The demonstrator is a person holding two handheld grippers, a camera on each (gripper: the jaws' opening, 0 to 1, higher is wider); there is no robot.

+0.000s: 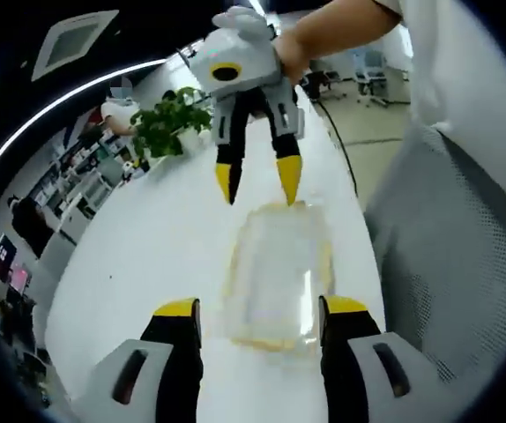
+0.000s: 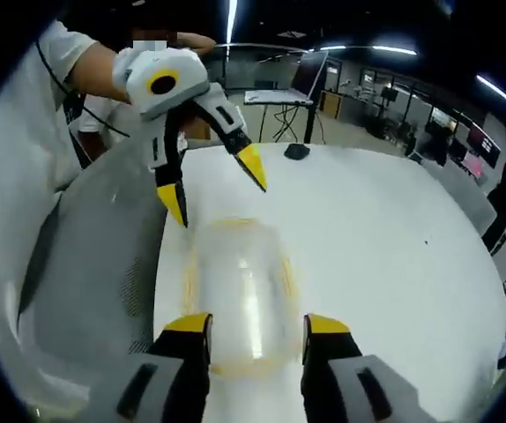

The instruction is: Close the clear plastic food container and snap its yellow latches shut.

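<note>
A clear plastic food container (image 1: pixel 277 273) with yellow latches along its edges lies on the white table, its lid lying on top. In the left gripper view my left gripper (image 1: pixel 260 310) is open, its yellow-tipped jaws either side of the container's near end. My right gripper (image 1: pixel 257 181) hangs open over the far end, held by a hand. In the right gripper view the same container (image 2: pixel 240 295) sits between the open jaws of my right gripper (image 2: pixel 255 328), and my left gripper (image 2: pixel 213 185) hovers open above its far end.
The white table (image 2: pixel 376 238) stretches wide to one side. A grey mesh chair back (image 1: pixel 456 256) stands close against the table edge beside the container. A potted green plant (image 1: pixel 172 123) sits at the table's far end. A dark small object (image 2: pixel 297 152) lies far off.
</note>
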